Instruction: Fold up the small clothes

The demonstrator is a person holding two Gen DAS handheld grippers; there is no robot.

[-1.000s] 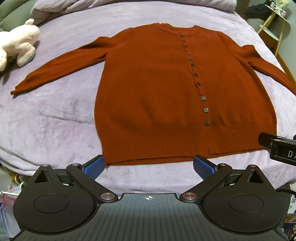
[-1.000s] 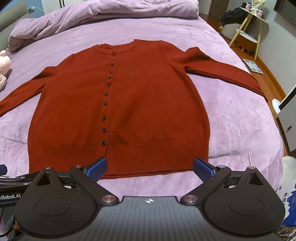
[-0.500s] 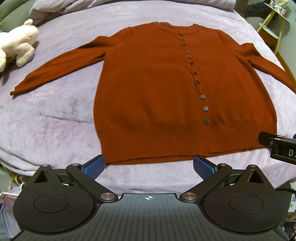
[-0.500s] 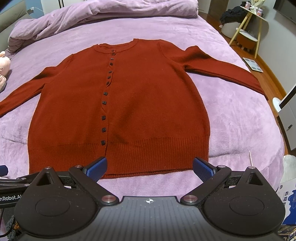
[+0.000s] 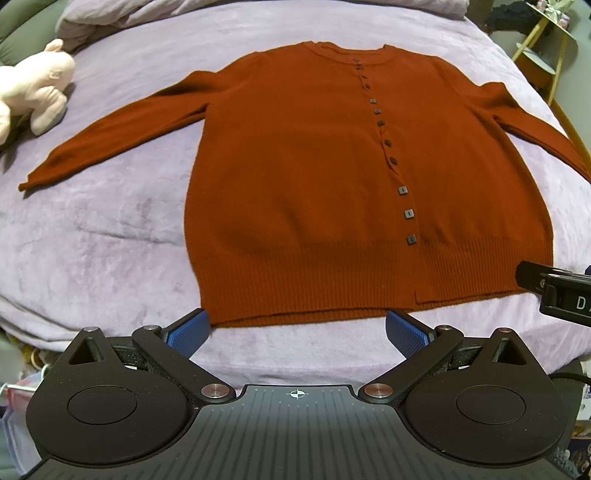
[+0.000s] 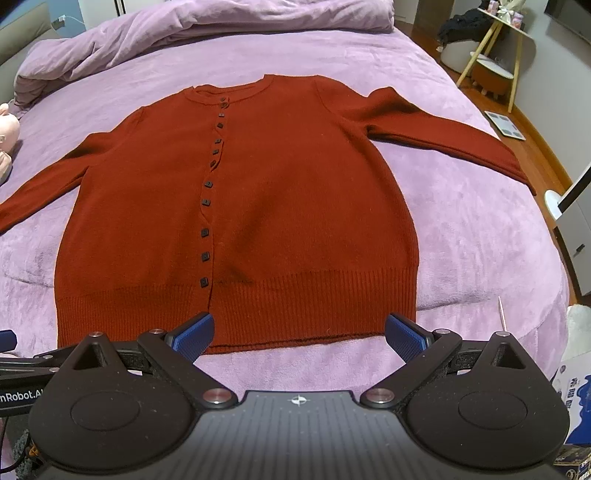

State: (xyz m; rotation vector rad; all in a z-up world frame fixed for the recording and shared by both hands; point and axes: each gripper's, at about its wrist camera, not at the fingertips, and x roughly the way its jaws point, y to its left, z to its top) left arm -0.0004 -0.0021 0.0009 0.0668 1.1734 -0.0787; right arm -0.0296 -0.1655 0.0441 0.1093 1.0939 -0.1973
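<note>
Lying flat ahead of both grippers, the cardigan [image 5: 332, 177] is soft, limp knit. Left gripper [image 5: 295, 330] and right gripper [image 6: 300, 332] gape empty; its ribbed hem [image 6: 295, 314] probably offers the firmest hold.

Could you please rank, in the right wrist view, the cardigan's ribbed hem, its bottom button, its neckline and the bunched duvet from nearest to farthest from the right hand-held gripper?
Measured from the right hand-held gripper:
1. Ribbed hem, straight ahead, just beyond the fingertips.
2. Bottom button, ahead and to the left.
3. Neckline, at the cardigan's far end.
4. Bunched duvet, across the head of the bed.

Bare bedspread [image 5: 110, 236] flanks cardigan [image 5: 314, 177]; plush toy [image 5: 40, 96] far left
</note>
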